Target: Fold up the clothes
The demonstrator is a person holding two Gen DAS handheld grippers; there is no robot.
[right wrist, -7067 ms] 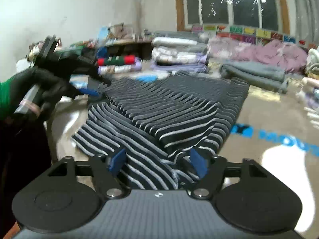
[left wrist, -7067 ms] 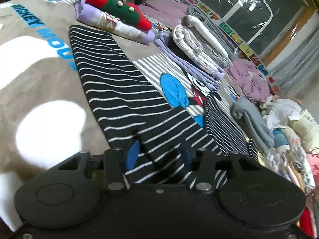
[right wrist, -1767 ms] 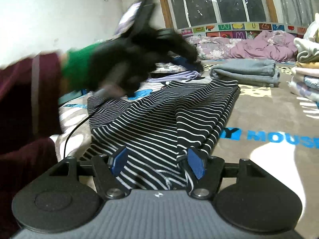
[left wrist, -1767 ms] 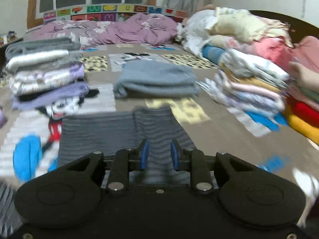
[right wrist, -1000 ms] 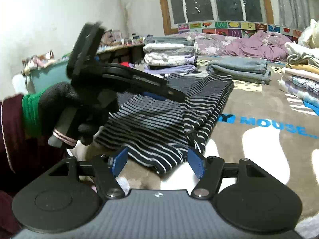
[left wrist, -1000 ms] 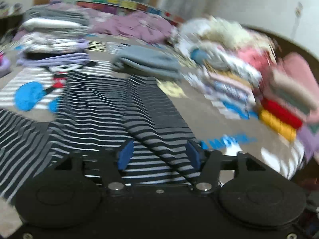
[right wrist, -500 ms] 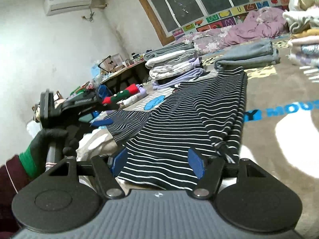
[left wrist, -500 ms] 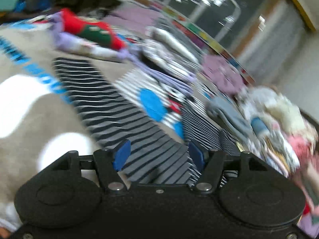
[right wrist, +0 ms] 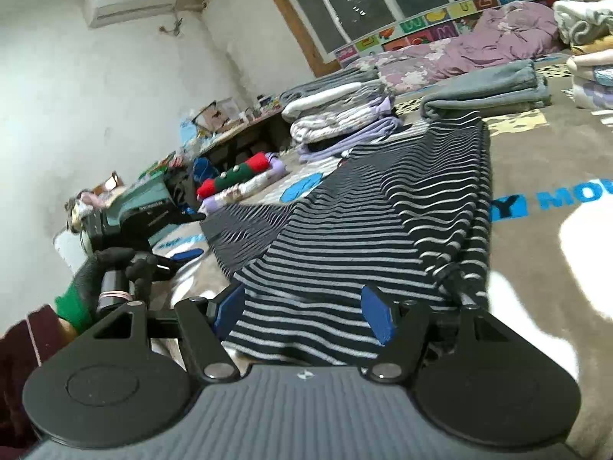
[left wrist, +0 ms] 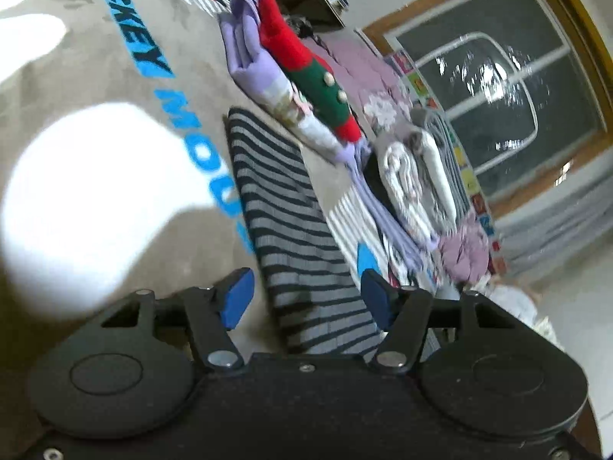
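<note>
A black top with white stripes [right wrist: 383,214] lies flat on the Mickey Mouse blanket [right wrist: 536,268], its right side folded inward. My right gripper [right wrist: 302,312] is open at the near hem, cloth showing between the fingers but not pinched. In the left wrist view the top's left sleeve [left wrist: 283,222] stretches away across the blanket. My left gripper [left wrist: 306,299] is open low over the sleeve's near part. The right wrist view shows the left gripper [right wrist: 187,234] held by a black-gloved hand [right wrist: 115,268] beside that sleeve [right wrist: 245,230].
A red and green item on a lilac fold [left wrist: 306,65] lies just beyond the sleeve's end. Stacks of folded laundry [left wrist: 417,176] stand behind it. A folded grey blanket [right wrist: 486,92] touches the top's far edge, with pink bedding [right wrist: 459,53] under the window.
My left gripper, narrowly closed 1.8 s ago at the top's right side, has opened and swung back over the left sleeve. The right gripper stays open at the hem, slightly tilted.
</note>
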